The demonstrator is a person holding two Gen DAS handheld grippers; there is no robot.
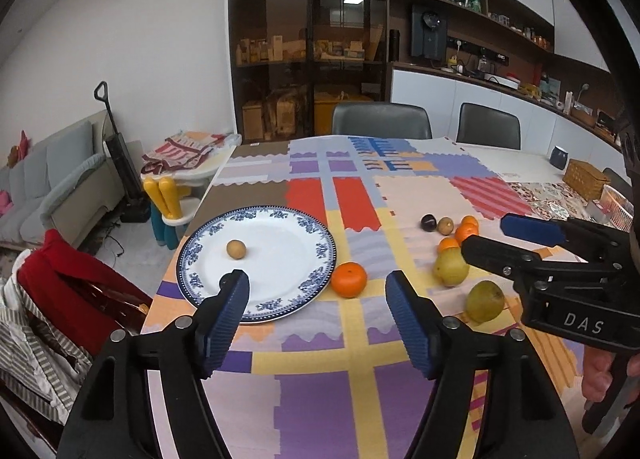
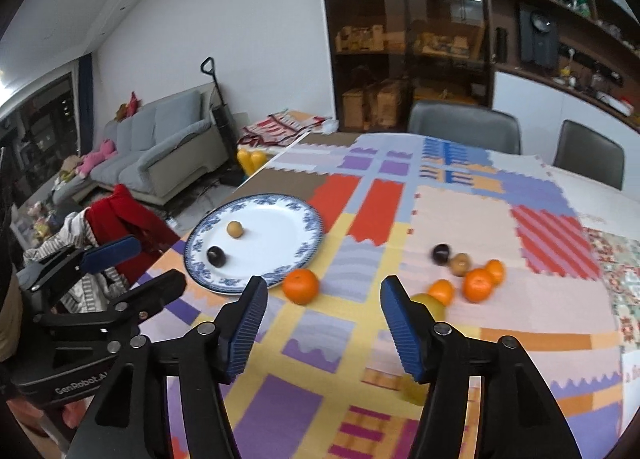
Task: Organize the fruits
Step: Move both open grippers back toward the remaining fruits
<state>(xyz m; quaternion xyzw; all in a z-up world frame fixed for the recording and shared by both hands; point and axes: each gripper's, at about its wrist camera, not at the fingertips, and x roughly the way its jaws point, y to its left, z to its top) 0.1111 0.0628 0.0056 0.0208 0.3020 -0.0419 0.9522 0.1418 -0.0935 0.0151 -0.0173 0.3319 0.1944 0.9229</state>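
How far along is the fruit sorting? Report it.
Done: a brown fruit and a dark fruit lie on the plate. In hand: nothing; left gripper and right gripper are open. Remaining: one orange beside the plate, plus pears, oranges and two small fruits farther right.

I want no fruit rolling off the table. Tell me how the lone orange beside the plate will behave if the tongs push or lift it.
The orange looks round and sits loose on the flat tablecloth, so a push would probably roll it. It lies right by the plate, whose rim may stop it. Its dimpled skin should grip the ribbed pads fairly well.
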